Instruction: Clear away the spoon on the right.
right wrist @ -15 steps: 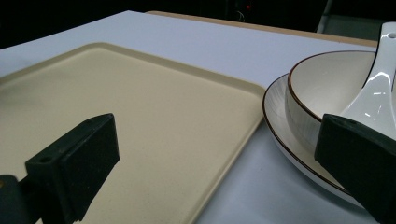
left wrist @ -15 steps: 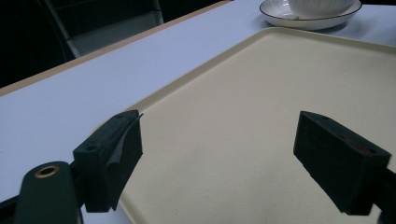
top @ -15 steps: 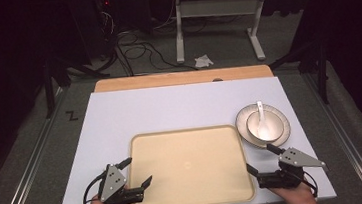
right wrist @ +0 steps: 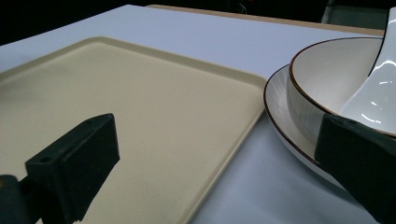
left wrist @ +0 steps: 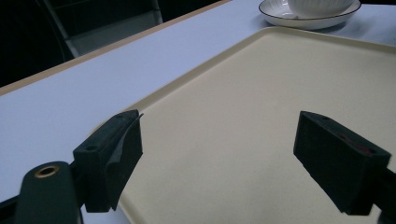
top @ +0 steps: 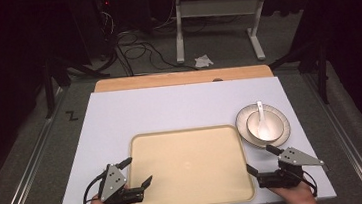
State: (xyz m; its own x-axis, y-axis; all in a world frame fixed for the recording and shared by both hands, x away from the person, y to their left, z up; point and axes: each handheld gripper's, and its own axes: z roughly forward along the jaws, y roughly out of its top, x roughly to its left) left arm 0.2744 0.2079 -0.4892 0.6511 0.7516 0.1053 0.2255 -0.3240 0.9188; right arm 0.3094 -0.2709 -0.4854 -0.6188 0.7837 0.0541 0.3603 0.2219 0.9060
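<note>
— Where are your tongs just now?

— My left tongs hang over the near left corner of the flat cream plastic tray, released, nothing between them. In the left gripper view the tray spreads out under and ahead of both pads.

— And the other pair?

— My right tongs are released too, gaping wide and empty. They sit at the tray's near right corner, on the white counter.

— What lies beyond them?

— Just past my right tongs stands a round white plate with a dark rim, touching the tray's right edge or nearly so. On it sits a white bowl with a white ceramic spoon leaning in it. In the right gripper view the bowl is close behind one pad.
</note>
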